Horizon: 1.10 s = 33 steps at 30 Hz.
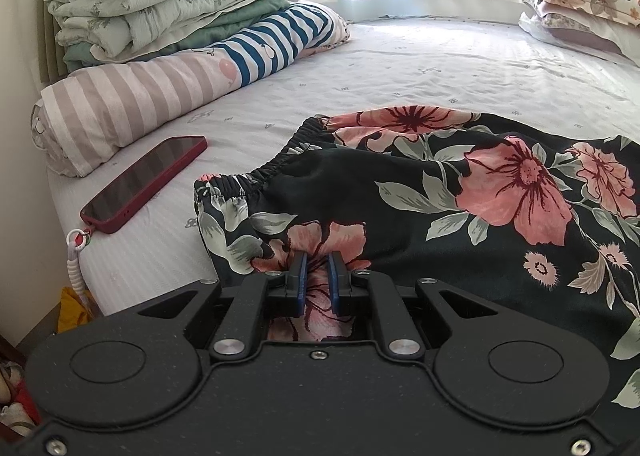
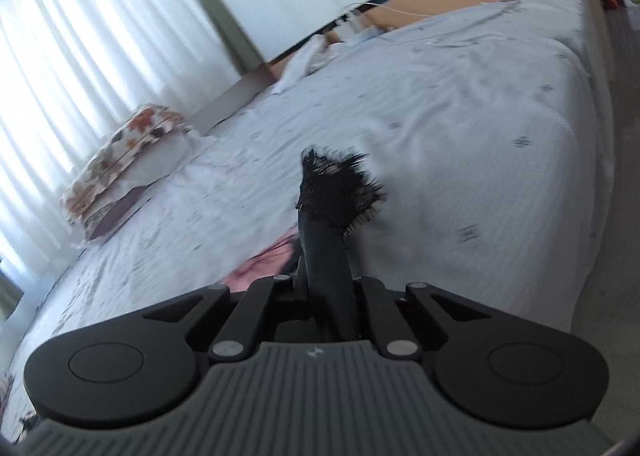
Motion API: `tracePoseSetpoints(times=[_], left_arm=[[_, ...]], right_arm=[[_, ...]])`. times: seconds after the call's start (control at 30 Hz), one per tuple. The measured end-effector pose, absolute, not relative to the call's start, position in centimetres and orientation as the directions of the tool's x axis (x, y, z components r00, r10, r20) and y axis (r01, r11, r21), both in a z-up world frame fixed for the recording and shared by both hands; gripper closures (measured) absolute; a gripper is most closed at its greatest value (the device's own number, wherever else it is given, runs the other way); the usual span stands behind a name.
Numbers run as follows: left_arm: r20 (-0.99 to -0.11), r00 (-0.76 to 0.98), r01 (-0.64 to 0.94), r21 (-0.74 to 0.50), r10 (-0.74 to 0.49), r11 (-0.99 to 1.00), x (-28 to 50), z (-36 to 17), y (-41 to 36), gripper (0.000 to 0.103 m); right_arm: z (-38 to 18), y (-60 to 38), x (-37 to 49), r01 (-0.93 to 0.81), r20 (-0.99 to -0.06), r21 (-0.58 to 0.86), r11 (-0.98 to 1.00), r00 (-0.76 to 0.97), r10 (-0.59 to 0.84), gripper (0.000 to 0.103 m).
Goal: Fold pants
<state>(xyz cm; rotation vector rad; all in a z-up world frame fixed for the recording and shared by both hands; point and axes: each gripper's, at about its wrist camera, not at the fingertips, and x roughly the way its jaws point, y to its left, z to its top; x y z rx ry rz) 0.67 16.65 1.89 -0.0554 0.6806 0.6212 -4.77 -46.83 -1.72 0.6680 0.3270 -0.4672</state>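
The pants (image 1: 460, 191) are lying on the bed (image 1: 400, 67), long axis running left to right, elastic waistband toward the phone (image 1: 144, 183). The left tool (image 1: 318, 268) is pinching cloth near the waist; the right tool (image 2: 326, 276) is clamping a dark lace-edged hem. The fold seems to be starting: next, I think, both must lift together.

Black satin pants (image 1: 460, 191), pink flowers, grey-green leaves; dark red phone (image 1: 146, 183); pale lilac sheet (image 1: 400, 67); blue-white striped bedding (image 1: 276, 39)
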Motion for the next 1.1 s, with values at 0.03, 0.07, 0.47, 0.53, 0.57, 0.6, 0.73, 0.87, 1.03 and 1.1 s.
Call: tracePoseSetpoints(times=[0.03,0.07,0.47,0.53,0.57,0.6,0.73,0.87,1.03,1.1], left_arm=[[-0.604,0.606,-0.554,0.147,0.518,0.82,0.6,1.9,16.7,0.091],[-0.603,0.608,-0.553,0.145,0.517,0.82,0.6,1.9,16.7,0.091],[-0.586,0.629,-0.544,0.139,0.511,0.828,-0.1,1.6,16.5,0.09],[-0.582,0.634,-0.541,0.137,0.509,0.83,-0.3,1.6,16.5,0.09],[-0.581,0.637,-0.541,0.133,0.507,0.831,-0.3,1.6,16.5,0.09],[-0.58,0.639,-0.541,0.128,0.505,0.832,-0.4,1.6,16.6,0.09],[-0.58,0.647,-0.542,0.107,0.495,0.834,-0.6,1.6,16.8,0.09],[-0.581,0.654,-0.537,0.094,0.483,0.839,-0.7,1.6,17.0,0.09],[-0.581,0.663,-0.524,0.092,0.473,0.847,-0.9,1.6,17.1,0.09],[-0.582,0.662,-0.526,0.089,0.472,0.846,-0.9,1.6,17.1,0.09]], right_arm=[[-1.3,-45.7,-4.4,0.49,-0.424,0.499,0.715,0.857,-0.291,0.096],[-0.9,-44.4,-4.0,0.466,-0.416,0.484,0.741,0.867,-0.274,0.097],[0.6,-27.0,2.1,0.127,-0.499,0.304,0.944,0.866,0.044,0.097],[0.6,-24.3,2.5,0.068,-0.507,0.27,0.96,0.858,0.082,0.096],[0.6,-22.8,2.5,0.035,-0.51,0.254,0.967,0.854,0.103,0.096],[0.6,-21.6,2.6,0.007,-0.515,0.241,0.97,0.849,0.122,0.096],[0.5,-17.6,2.6,-0.089,-0.532,0.2,0.976,0.826,0.185,0.096],[0.2,-14.3,2.3,-0.157,-0.546,0.176,0.972,0.806,0.229,0.081],[0.2,-12.1,1.9,-0.235,-0.551,0.169,0.957,0.782,0.289,0.034],[0.3,-11.5,1.5,-0.268,-0.548,0.162,0.95,0.776,0.312,0.032]])
